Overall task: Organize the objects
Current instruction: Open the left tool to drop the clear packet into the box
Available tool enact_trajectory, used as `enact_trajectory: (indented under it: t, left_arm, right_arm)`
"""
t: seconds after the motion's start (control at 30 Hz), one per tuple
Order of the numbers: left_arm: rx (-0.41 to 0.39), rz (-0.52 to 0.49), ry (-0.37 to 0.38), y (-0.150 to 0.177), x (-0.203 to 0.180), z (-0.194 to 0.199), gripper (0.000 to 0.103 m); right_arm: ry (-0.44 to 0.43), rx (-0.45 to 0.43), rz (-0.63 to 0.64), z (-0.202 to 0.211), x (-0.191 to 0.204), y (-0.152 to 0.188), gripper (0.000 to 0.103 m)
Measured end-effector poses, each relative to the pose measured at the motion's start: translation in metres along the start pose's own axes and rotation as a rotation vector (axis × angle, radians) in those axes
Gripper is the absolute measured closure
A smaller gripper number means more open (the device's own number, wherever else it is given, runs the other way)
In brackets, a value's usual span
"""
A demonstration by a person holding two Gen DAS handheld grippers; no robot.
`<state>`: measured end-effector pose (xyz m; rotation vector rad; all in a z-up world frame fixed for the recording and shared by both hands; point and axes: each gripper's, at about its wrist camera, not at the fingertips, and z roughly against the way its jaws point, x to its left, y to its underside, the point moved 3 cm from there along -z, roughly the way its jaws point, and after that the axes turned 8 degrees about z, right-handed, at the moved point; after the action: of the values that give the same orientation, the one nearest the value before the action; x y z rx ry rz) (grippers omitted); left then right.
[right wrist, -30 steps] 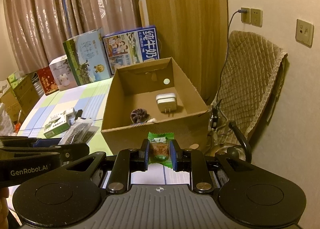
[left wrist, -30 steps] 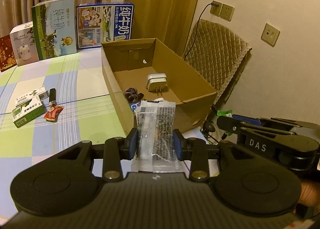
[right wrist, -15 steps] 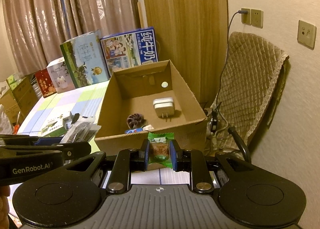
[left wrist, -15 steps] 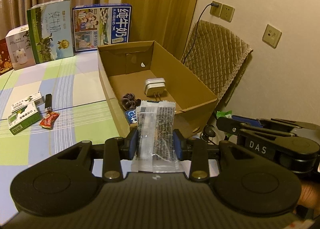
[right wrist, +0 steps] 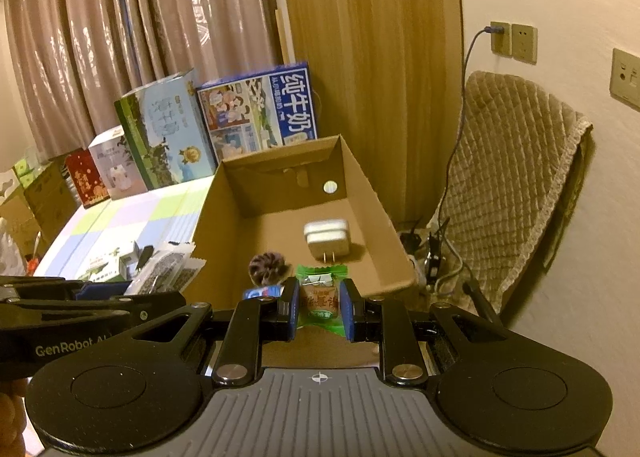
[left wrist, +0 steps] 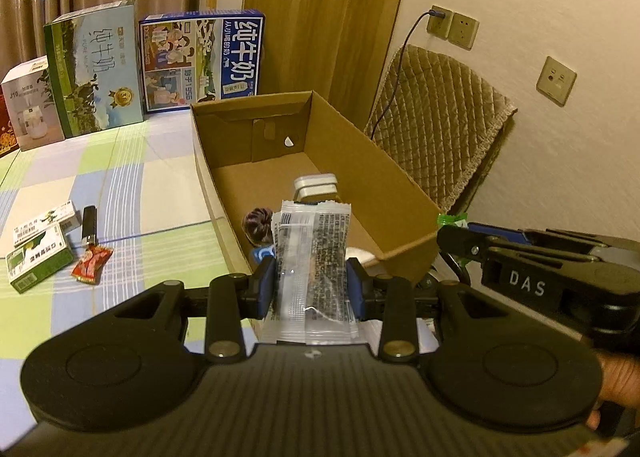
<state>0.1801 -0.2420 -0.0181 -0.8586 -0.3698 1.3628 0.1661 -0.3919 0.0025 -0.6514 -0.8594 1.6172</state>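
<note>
Left wrist: left gripper (left wrist: 311, 289) clamps clear sachet (left wrist: 314, 257), long axis pointing toward cardboard box (left wrist: 360, 161)

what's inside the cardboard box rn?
In the box: a white charger, a dark scrunchie and a blue-labelled item at the near wall. The held packets and the near wall cover the rest of the near floor.

Open brown cardboard box (left wrist: 320, 161) on checked-cloth desk (left wrist: 132, 185); white plug adapter (left wrist: 316, 187) inside; two tall printed cartons (left wrist: 156, 65) behind; small green-white boxes (left wrist: 40, 245) left.
</note>
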Motion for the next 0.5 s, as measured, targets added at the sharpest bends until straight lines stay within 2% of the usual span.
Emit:
enact_trajectory:
  t: [0.5]
  left_arm:
    - [-0.002,-0.007,-0.003,-0.035,0.007,-0.060,0.070]
  right_arm:
    - [-0.002,0.000,-0.042,-0.052,-0.027,-0.034,0.085]
